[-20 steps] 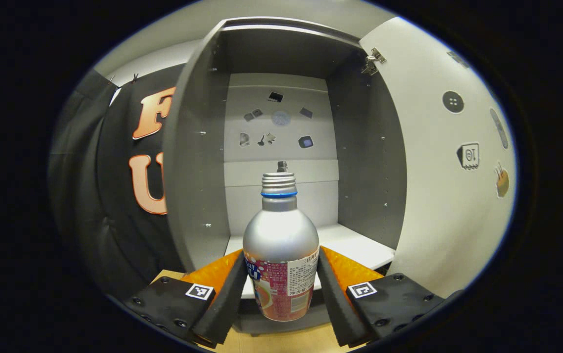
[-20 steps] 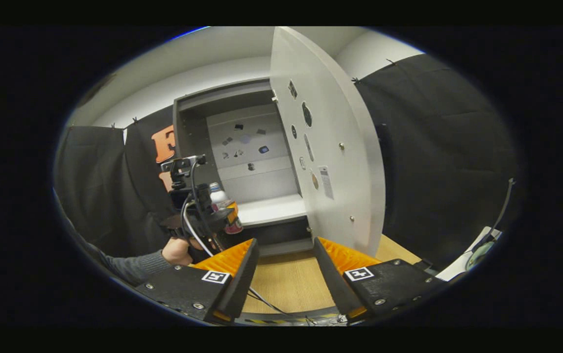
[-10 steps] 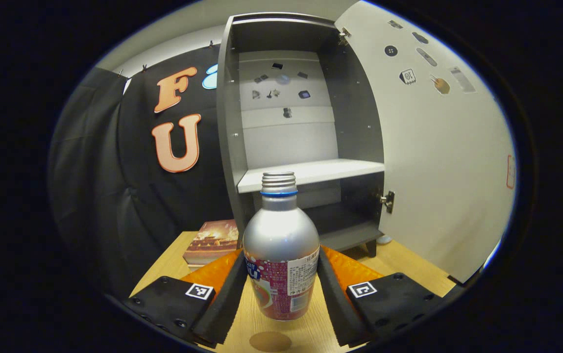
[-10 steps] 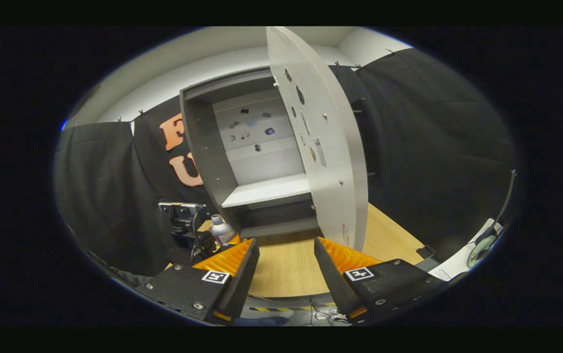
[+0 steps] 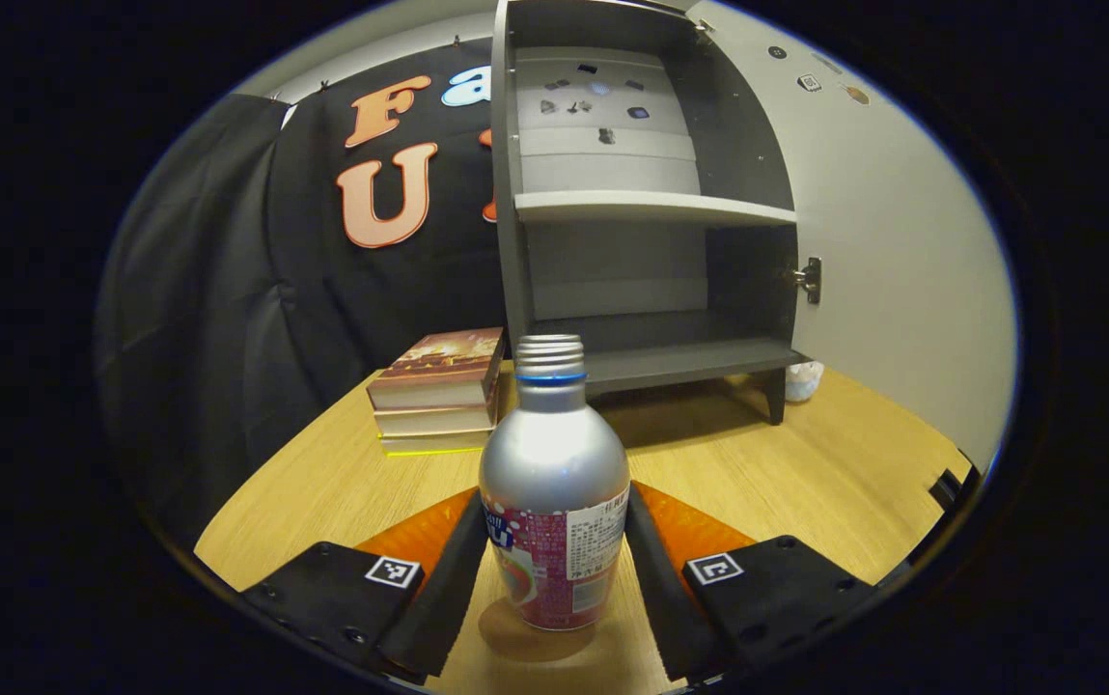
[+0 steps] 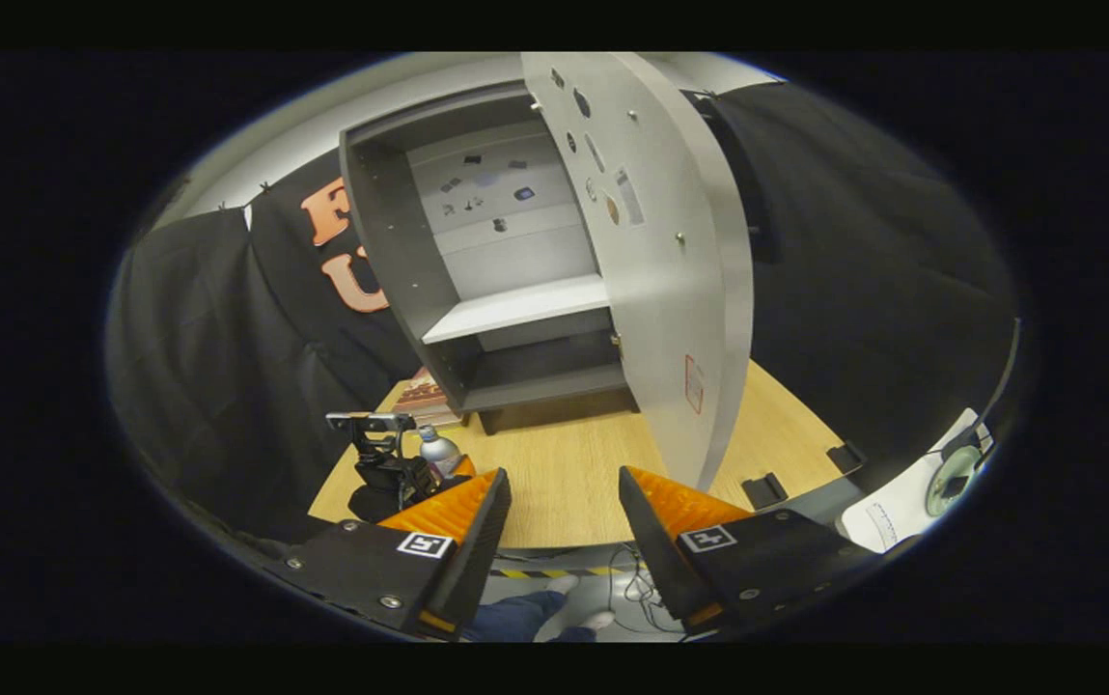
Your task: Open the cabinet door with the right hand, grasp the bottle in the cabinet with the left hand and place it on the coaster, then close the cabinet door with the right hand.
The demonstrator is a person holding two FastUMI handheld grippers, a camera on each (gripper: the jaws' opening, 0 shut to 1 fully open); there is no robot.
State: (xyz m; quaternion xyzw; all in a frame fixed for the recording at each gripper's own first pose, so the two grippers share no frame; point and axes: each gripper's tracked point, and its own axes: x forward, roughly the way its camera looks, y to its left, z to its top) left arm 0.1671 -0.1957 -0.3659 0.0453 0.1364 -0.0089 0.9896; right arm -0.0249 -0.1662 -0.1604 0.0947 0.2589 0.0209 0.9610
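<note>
Bottle clamped upright in left hand-held gripper; right hand-held gripper released

silver bottle with pink label, grey cabinet, tan wooden table

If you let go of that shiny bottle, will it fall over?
Probably not. The bottle stands upright, its flat base seemingly on the coaster. It is tall and narrow-necked, so a sideways bump might tip it. Its smooth metal body looks slippery, but the left hand-held gripper presses soft pads on both sides.
</note>
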